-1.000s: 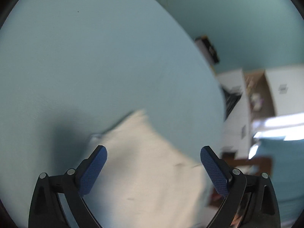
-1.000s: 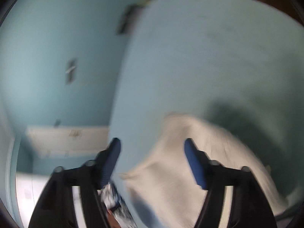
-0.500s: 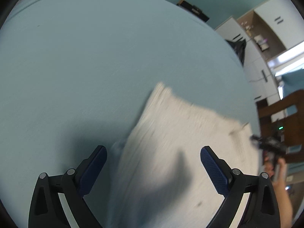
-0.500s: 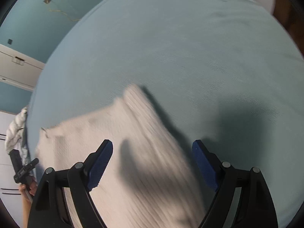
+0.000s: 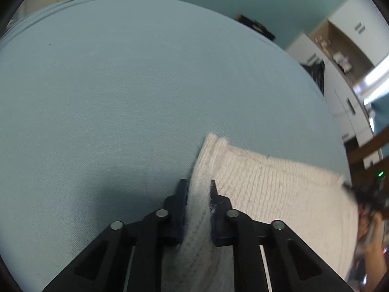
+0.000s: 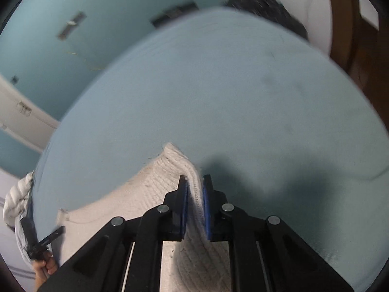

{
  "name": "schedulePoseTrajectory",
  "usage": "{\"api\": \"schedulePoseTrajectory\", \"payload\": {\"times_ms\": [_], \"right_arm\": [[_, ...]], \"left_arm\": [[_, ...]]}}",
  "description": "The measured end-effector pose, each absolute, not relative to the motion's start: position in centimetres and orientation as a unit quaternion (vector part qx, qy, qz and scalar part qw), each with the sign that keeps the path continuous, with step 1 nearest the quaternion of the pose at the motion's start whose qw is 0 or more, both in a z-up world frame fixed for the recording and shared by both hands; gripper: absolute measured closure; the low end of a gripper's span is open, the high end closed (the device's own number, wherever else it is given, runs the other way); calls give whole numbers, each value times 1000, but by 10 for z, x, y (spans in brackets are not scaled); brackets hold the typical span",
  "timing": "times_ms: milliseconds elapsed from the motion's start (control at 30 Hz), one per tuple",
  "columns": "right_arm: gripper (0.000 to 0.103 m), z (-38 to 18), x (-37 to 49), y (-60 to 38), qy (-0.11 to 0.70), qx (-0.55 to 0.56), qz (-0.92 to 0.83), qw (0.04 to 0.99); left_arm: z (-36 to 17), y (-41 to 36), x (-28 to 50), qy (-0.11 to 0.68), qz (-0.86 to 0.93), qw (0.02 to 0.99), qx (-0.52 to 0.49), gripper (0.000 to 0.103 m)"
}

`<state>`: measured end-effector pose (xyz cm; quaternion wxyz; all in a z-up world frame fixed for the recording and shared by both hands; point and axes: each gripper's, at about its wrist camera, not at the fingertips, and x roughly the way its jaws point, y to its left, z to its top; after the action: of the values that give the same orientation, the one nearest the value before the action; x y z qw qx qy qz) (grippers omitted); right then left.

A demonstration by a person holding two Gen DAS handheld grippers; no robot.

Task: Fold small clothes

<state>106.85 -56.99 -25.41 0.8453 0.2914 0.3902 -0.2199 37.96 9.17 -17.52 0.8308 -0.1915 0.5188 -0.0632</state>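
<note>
The knit [image 5: 279,194] lies on the bed [image 5: 121,97]. The left tongs [image 5: 198,189] are still closing, clamped on the knit's left edge; the right tongs [image 6: 194,185] are clamped on its right edge [image 6: 192,170]. Pinching both side edges likely lets the person lift and fold it evenly.

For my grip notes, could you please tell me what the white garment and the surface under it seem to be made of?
Garment: apparently a chunky knit, perhaps cotton or wool; ribbed rows and fuzzy edges show, matte. Surface: pale blue woven or jersey sheet, fine diagonal weave, matte.
</note>
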Motion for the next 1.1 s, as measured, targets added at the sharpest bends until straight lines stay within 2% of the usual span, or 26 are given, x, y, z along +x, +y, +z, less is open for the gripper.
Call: {"api": "schedulePoseTrajectory", "payload": {"times_ms": [67, 133, 167, 233, 267, 333, 433, 467, 533, 567, 600, 633, 667, 800, 833, 867, 900, 933, 1033, 1100], "right_arm": [[95, -280, 1076, -568, 427, 296, -226, 824], [87, -280, 1067, -568, 409, 328, -223, 822], [75, -278, 1063, -572, 406, 352, -215, 816], [59, -269, 1049, -573, 412, 380, -232, 795], [59, -258, 1042, -568, 404, 365, -245, 802], [56, -229, 1024, -548, 384, 314, -264, 827], [34, -205, 995, -498, 376, 275, -248, 850], [28, -204, 988, -482, 381, 267, -238, 853], [28, -207, 976, -428, 403, 241, -203, 859], [28, -210, 971, -409, 416, 225, -187, 861], [28, -214, 961, -394, 431, 203, -170, 863], [28, -223, 953, -362, 445, 173, -151, 866], [28, -219, 981, -340, 456, 150, -134, 867], [28, -271, 977, -263, 508, 33, -96, 856], [26, -285, 977, -252, 513, 9, -102, 852], [18, -294, 973, -240, 503, -32, -111, 857], [15, -296, 969, -234, 490, -56, -113, 863], [8, -295, 966, -235, 488, -57, -115, 863], [7, -289, 947, -255, 501, 38, -118, 857], [7, -278, 921, -285, 486, 92, -166, 853]], "left_arm": [[-172, 91, 374, 508, -48, 839, -189, 92], [-165, 97, 369, 486, -40, 852, -189, 92], [-156, 105, 368, 471, -38, 858, -200, 93], [-142, 118, 366, 446, -33, 865, -228, 93], [-136, 124, 365, 436, -25, 867, -240, 93], [-142, 128, 371, 461, -11, 856, -234, 93], [-171, 123, 374, 526, -6, 825, -207, 91], [-180, 123, 372, 554, -12, 804, -217, 88], [-171, 130, 361, 545, -19, 798, -256, 78], [-162, 135, 352, 537, -30, 793, -287, 56], [-149, 139, 342, 531, -32, 790, -304, 23], [-141, 141, 333, 526, -28, 793, -306, 10], [-125, 140, 317, 509, -20, 807, -298, 0], [-79, 110, 239, 487, -43, 851, -190, 0], [-79, 104, 224, 486, -52, 855, -171, 0], [-84, 88, 199, 483, -64, 863, -134, 0], [-88, 80, 193, 486, -65, 865, -107, 0], [-94, 77, 187, 494, -60, 864, -69, 0], [-147, 57, 184, 554, 5, 833, 7, 0], [-157, 75, 183, 552, -5, 832, -62, 0]]}}
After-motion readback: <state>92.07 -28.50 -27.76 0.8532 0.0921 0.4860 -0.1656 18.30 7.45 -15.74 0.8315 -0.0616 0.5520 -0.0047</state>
